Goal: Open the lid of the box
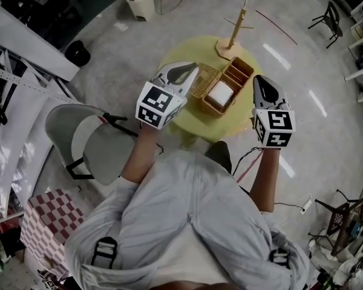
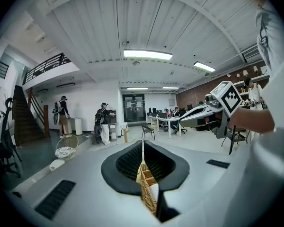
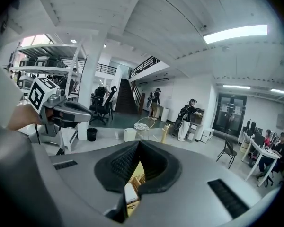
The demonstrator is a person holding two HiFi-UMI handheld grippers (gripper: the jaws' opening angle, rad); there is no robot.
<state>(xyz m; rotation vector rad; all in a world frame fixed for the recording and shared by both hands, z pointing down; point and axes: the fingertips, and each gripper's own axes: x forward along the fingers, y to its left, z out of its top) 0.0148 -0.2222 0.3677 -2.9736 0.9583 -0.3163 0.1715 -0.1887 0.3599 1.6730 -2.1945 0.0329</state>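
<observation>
The box (image 1: 215,109) sits at upper centre of the head view on a yellow table (image 1: 196,50), between the left gripper (image 1: 192,70) and right gripper (image 1: 261,80), both pressed together on nothing. Its woven lid (image 1: 204,80) already lies folded open to the left, so the task looks done. A white block (image 1: 221,93) fills the near compartment, and the far ones appear empty.

The box (image 1: 212,107) and its lid (image 1: 205,81) are rough woven wicker — the table (image 1: 192,123) matt, the floor (image 1: 109,71) glossy.
</observation>
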